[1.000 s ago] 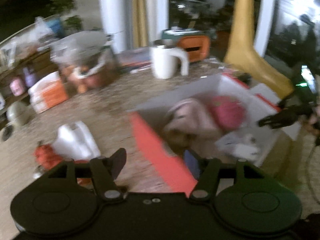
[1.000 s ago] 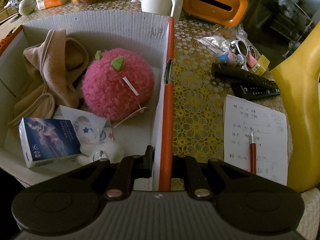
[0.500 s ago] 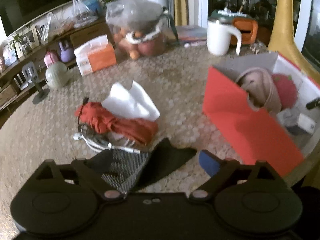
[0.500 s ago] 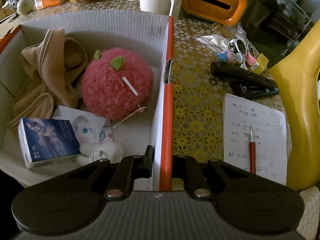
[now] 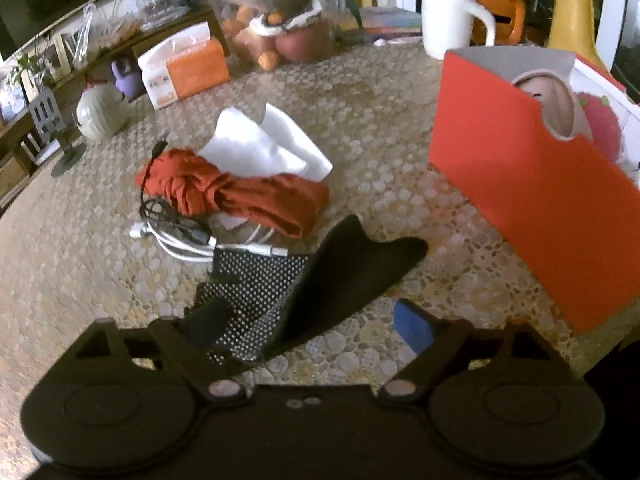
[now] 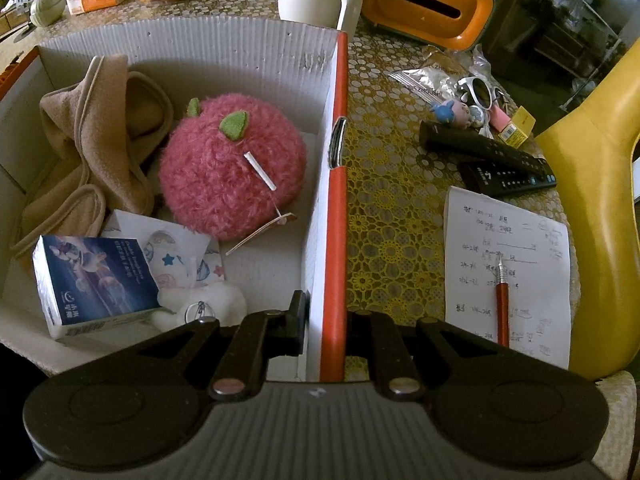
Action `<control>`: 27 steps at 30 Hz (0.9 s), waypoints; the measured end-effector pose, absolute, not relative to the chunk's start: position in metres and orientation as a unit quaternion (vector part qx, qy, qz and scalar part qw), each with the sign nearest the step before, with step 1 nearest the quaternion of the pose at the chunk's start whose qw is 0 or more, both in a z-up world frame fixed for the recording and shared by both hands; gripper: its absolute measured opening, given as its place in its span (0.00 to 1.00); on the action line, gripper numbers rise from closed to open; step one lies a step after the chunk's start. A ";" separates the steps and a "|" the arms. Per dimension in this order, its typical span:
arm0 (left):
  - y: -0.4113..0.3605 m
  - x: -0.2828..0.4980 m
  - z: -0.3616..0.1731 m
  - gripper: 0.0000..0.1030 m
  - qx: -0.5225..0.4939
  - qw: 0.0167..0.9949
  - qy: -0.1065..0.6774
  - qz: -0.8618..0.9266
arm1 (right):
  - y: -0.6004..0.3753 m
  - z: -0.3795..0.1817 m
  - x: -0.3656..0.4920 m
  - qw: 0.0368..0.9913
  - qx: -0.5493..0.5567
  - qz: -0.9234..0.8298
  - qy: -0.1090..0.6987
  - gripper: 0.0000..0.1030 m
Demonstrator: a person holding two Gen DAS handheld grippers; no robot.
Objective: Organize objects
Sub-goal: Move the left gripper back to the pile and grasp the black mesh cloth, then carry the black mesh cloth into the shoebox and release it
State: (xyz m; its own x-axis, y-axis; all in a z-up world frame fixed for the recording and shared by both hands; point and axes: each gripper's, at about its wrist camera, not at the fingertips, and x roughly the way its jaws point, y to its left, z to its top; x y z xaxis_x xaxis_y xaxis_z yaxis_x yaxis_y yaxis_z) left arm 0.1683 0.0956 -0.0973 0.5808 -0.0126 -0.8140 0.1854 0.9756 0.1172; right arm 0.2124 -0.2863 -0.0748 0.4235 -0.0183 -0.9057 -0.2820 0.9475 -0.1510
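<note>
One red cardboard box [image 6: 335,216] is parked on the patterned table [image 5: 380,92], white inside, and five things can be counted in it: one pink fuzzy plush [image 6: 232,168], one beige cloth [image 6: 92,148], one blue tissue pack [image 6: 94,280], one printed wipe packet [image 6: 180,248] and one small white fluffy thing [image 6: 204,304]. The box's right wall is pinched tight near its corner by the right gripper [image 6: 326,328], which is angled steeply down over the rim, one finger inside and one outside.

Out on the open table, still loose: one black mesh pouch [image 5: 304,280], one bundled red cloth [image 5: 236,192], one white tissue [image 5: 264,144] and a tangle of cables [image 5: 176,228], at least one white and one black. The left gripper [image 5: 308,320] is tilted down right over the pouch, jaws wide and closing a bit, pouch lying between the fingers but not squeezed yet.

Past the box, two black remotes [image 6: 492,160], one sheet of notes [image 6: 508,272] with one red pen [image 6: 502,304], and one white mug [image 5: 452,20] are seen.
</note>
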 end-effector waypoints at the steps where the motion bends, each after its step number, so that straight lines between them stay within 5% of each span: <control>1: 0.096 0.170 -0.100 0.83 0.093 0.883 0.457 -0.054 | -0.287 -0.075 0.212 0.832 -0.141 0.079 0.531 0.12; 8: 0.097 0.171 -0.107 0.66 0.076 0.881 0.464 -0.057 | -0.287 -0.075 0.213 0.832 -0.140 0.078 0.531 0.12; 18: 0.099 0.167 -0.096 0.10 0.055 0.886 0.458 -0.051 | -0.286 -0.076 0.212 0.832 -0.139 0.076 0.531 0.12; 27: 0.090 0.156 -0.063 0.02 0.051 0.900 0.429 -0.057 | -0.284 -0.076 0.210 0.834 -0.135 0.070 0.530 0.12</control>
